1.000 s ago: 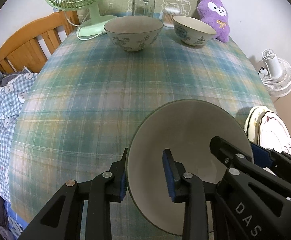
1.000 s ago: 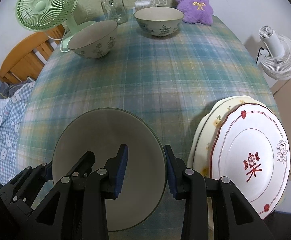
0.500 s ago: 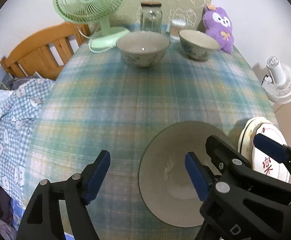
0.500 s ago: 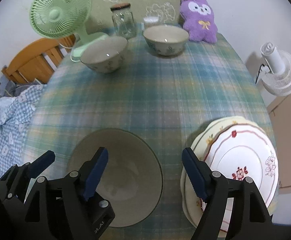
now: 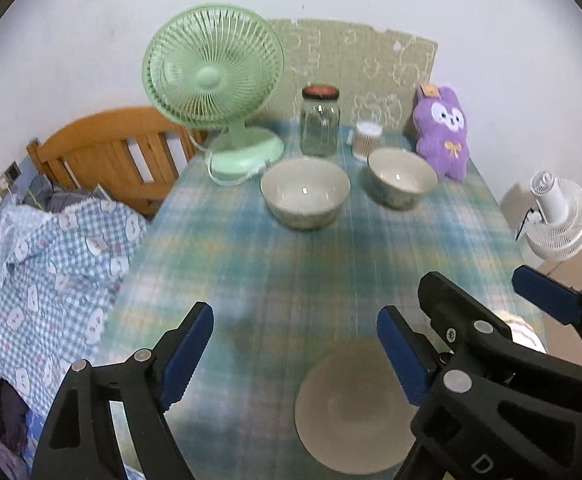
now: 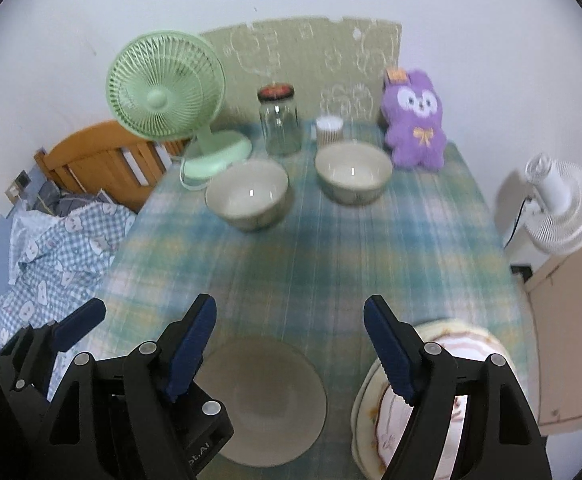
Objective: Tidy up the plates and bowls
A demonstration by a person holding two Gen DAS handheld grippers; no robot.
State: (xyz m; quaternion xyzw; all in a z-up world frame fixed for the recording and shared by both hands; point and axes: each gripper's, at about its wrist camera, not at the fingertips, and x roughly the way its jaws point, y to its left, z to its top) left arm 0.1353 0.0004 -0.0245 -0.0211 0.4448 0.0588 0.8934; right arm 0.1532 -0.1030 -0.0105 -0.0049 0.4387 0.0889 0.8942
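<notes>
A plain grey-beige bowl (image 5: 351,404) (image 6: 267,400) stands alone on the plaid tablecloth (image 5: 291,264) near the front edge. My left gripper (image 5: 293,332) hovers above its left side, its jaws opening with nothing between them. My right gripper (image 6: 291,316) is open and hangs above the bowl's right side, empty too. To the bowl's right lies a stack of patterned plates (image 6: 471,340) (image 5: 523,330). Two floral bowls stand at the back, one on the left (image 5: 305,194) (image 6: 247,194) and one on the right (image 5: 401,178) (image 6: 353,174).
A green desk fan (image 5: 211,80), a glass jar (image 5: 319,124), a cotton-swab tub (image 5: 367,140) and a purple plush (image 5: 443,132) line the table's far edge. A wooden bed head (image 5: 111,152) and checked bedding (image 5: 51,260) lie left; a white fan (image 5: 559,220) stands right.
Both grippers were shut on the grey bowl's rim a second ago. They have let go, spread wide and risen above it, while the bowl stays on the cloth.
</notes>
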